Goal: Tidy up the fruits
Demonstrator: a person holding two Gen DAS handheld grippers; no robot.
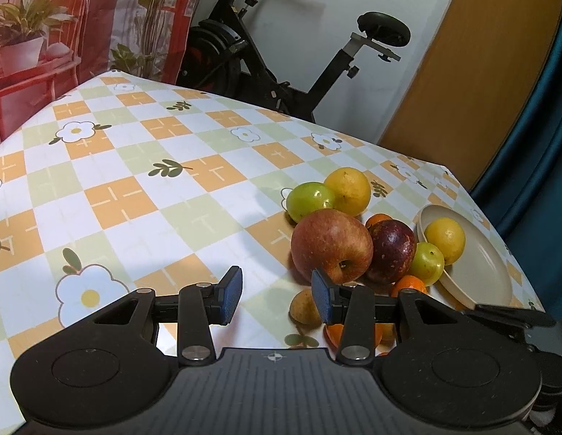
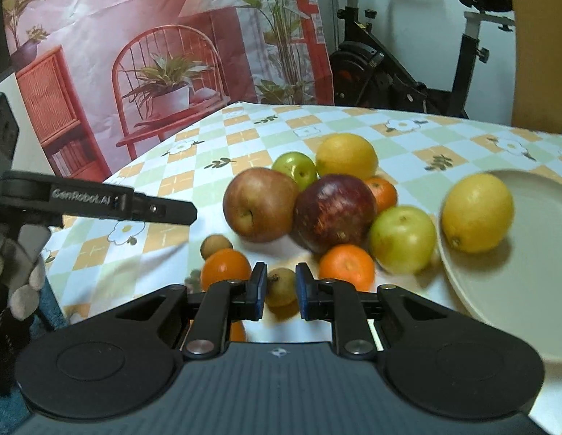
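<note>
My right gripper (image 2: 281, 291) is shut on a small brown fruit (image 2: 281, 284), held just above the tablecloth in front of the fruit pile. The pile holds a red-yellow apple (image 2: 261, 204), a dark red apple (image 2: 333, 210), two green fruits (image 2: 402, 239), a lemon (image 2: 346, 157) and oranges (image 2: 346, 266). Another lemon (image 2: 476, 214) lies on the beige plate (image 2: 534, 290). My left gripper (image 1: 277, 297) stands open and empty, left of the red-yellow apple (image 1: 331, 246); its right finger overlaps the apple's front. A second small brown fruit (image 1: 304, 306) lies beside that finger.
The checkered tablecloth (image 1: 136, 188) stretches bare to the left of the pile. The plate (image 1: 491, 272) sits near the table's right edge. An exercise bike (image 1: 244, 54) stands behind the table. A gloved hand (image 2: 23, 279) holds the left gripper's handle.
</note>
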